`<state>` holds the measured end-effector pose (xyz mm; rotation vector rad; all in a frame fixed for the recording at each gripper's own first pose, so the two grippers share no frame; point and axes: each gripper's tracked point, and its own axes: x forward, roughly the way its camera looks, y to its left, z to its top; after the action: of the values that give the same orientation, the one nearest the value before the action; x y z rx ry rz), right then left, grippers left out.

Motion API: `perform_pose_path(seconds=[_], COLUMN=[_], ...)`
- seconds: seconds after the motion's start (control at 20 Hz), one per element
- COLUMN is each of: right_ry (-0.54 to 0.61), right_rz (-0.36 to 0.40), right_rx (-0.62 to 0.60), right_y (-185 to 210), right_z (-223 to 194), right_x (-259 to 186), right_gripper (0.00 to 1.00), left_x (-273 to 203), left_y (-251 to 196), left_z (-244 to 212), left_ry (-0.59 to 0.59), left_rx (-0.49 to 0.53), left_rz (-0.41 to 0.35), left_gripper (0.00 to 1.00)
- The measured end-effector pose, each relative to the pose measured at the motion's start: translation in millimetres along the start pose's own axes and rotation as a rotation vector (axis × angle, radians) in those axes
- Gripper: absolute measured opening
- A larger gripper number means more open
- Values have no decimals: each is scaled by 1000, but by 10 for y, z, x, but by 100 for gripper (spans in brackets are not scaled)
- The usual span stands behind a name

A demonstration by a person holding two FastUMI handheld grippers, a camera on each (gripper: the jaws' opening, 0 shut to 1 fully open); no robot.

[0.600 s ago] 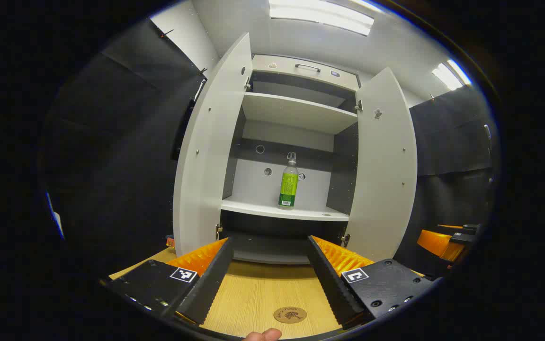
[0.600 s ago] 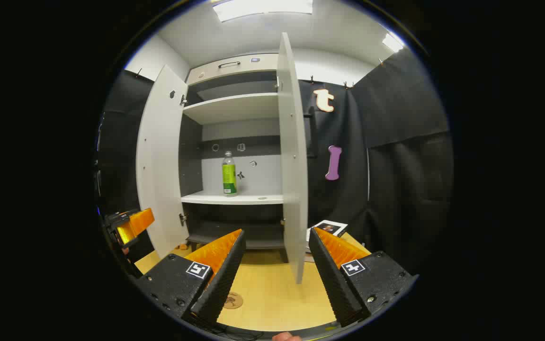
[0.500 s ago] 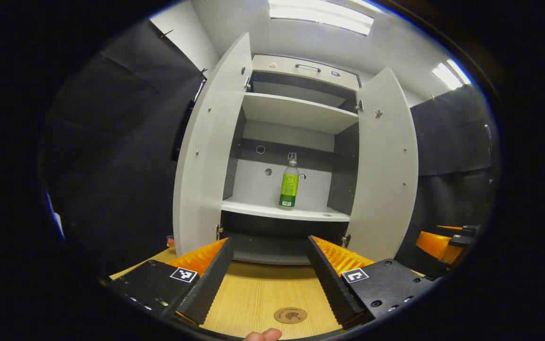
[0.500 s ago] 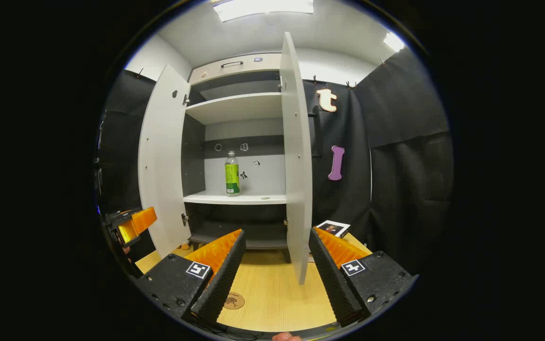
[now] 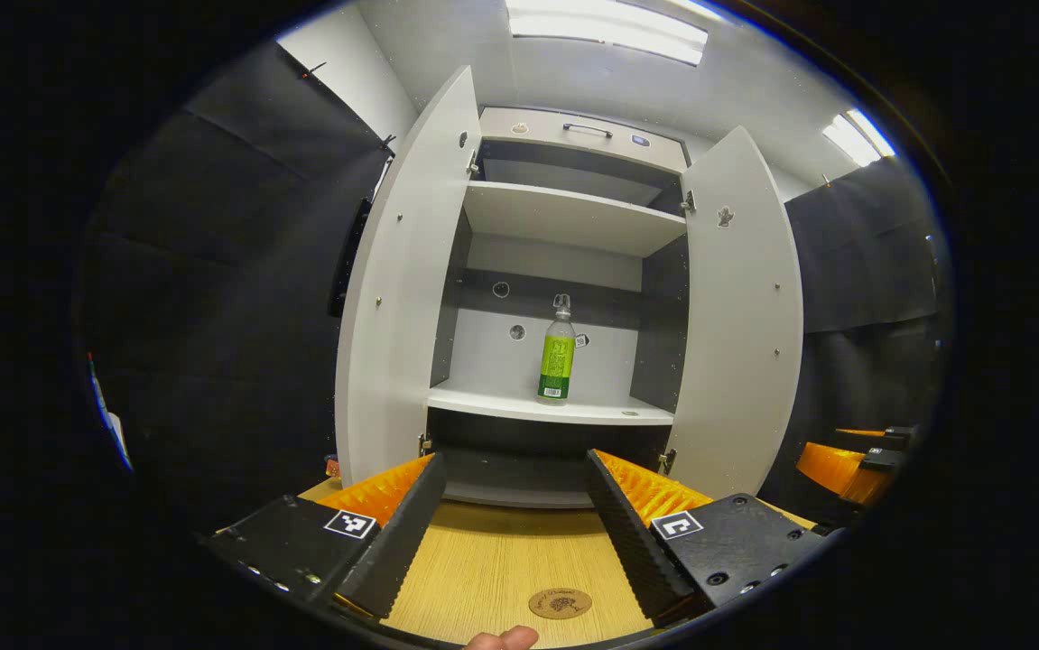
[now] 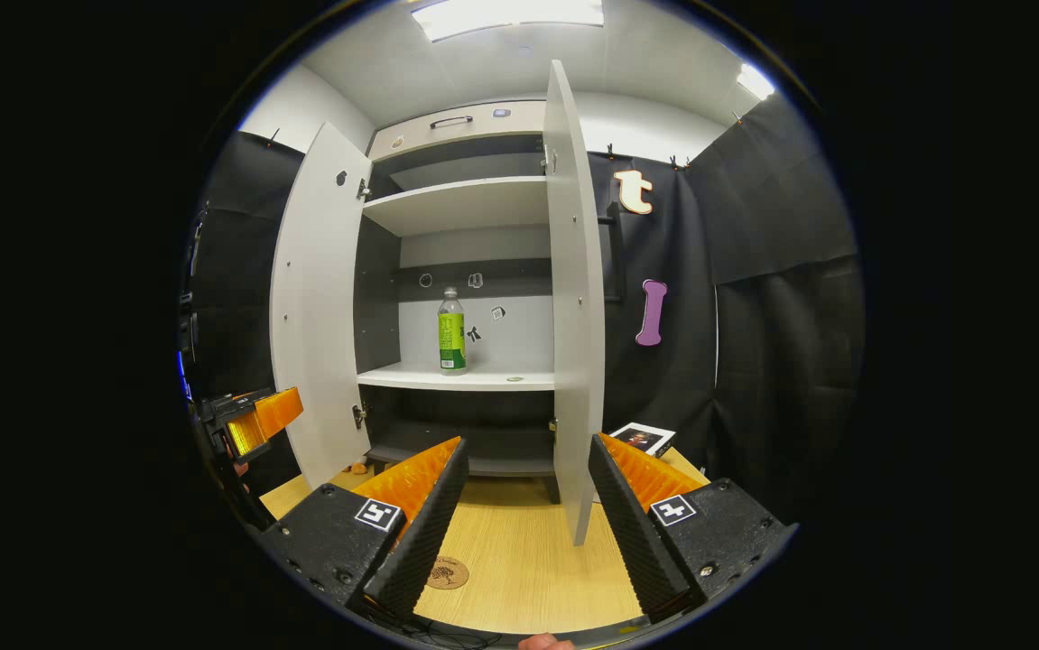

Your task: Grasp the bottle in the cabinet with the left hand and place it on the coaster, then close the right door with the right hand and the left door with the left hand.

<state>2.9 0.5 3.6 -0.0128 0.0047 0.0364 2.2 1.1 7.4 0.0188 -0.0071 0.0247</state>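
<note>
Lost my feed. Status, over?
Both grippers open, empty: left gripper, right gripper. Bottle upright on shelf. Coaster bare. Doors open, path clear.

Table (image 5: 501,569): light wood-grain surface, smooth and matt. Coaster (image 5: 560,603): brown disc, cork-like or wooden, with a dark printed motif. Cabinet (image 5: 564,217): smooth matt panels, pale doors and shelves, dark side walls. Bottle (image 5: 557,357): clear plastic, glossy, wrapped in a green label. Left hand-held gripper (image 5: 508,492): finger faces ribbed, body matt plastic. Booth wall: matt black cloth.
</note>
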Motion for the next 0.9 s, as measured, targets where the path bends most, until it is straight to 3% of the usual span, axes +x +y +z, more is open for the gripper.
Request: perform_pose_path(seconds=[0.5, 0.6, 0.65, 0.7, 0.8, 0.9], right_ry=[-4, -8, -9, -10, -7, -6], right_rz=[-17, -21, -24, -27, -32, -39], right_rx=[6, 5, 4, 6, 15, 22], right_y=[-98, -119, -132, -147, -165, -184], right_z=[20, 39, 39, 41, 46, 53], right_x=[16, 20, 25, 27, 21, 15], right_gripper=[83, 83, 83, 83, 83, 83], left_x=[215, 387, 496, 605, 886, 1193], left_y=[-120, -193, -257, -329, -462, -592], left_z=[159, 230, 256, 262, 326, 403], left_ry=[-15, -14, -12, 2, 5, 6], left_rx=[-15, -8, -9, -15, -22, -13], left_rz=[-52, -85, -112, -141, -186, -220], left_gripper=[95, 95, 99, 95, 99, 95])
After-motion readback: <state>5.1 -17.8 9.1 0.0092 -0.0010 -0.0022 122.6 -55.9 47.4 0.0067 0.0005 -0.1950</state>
